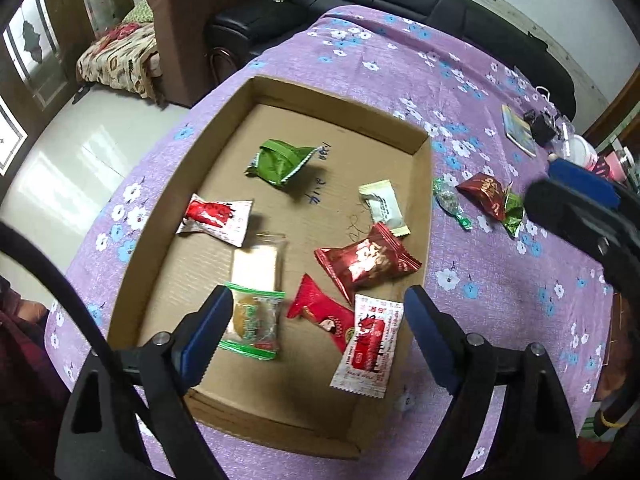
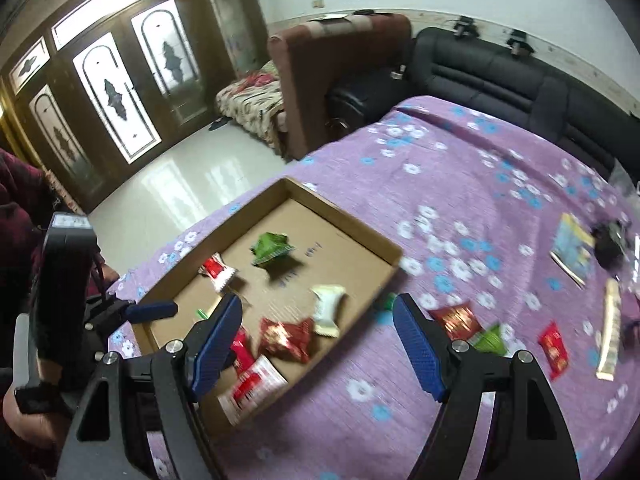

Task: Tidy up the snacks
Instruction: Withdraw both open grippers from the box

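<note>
left gripper (image 1: 318, 312): jaws wide apart, empty, above near end of box (image 1: 424, 216) | right gripper (image 2: 318, 320): jaws wide apart, empty, over box's right wall | box on purple cloth (image 1: 500, 280), holds eight snacks incl. green pack (image 1: 280, 160) | red pack (image 1: 482, 194) and others lie on cloth right of box

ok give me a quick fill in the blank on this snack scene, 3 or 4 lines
1. The green snack packet lies inside the ____ box.
2. The table is covered by a ____ flowered tablecloth.
3. The left gripper is ____ and holds nothing.
4. The red packet beside the box lies on the ____.

Missing words: cardboard; purple; open; tablecloth
</note>
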A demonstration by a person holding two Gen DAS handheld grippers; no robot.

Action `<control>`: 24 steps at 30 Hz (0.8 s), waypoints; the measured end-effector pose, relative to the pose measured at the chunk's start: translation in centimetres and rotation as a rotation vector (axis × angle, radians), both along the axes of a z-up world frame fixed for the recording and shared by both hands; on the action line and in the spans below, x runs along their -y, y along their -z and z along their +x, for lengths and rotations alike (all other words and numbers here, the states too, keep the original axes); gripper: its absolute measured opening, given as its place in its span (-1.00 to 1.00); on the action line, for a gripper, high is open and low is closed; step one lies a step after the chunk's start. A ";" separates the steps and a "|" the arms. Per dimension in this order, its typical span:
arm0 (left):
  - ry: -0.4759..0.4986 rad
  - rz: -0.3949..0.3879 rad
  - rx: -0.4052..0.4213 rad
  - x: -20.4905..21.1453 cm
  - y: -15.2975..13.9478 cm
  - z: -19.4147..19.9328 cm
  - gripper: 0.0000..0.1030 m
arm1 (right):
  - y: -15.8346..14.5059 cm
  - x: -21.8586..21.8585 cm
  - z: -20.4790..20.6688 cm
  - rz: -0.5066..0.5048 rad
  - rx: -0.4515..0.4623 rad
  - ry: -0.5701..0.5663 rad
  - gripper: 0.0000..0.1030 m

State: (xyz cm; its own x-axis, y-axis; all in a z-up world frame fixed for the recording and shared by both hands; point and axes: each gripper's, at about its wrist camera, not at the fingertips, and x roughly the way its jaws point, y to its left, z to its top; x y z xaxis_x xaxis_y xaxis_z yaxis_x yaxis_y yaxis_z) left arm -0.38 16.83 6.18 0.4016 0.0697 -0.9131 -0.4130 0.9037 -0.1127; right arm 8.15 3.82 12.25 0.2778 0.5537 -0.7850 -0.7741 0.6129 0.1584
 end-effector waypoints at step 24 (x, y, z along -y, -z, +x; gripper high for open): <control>0.014 0.024 0.012 2.2 -1.3 0.2 0.99 | 0.1 4.5 -1.2 0.019 -0.004 0.065 0.56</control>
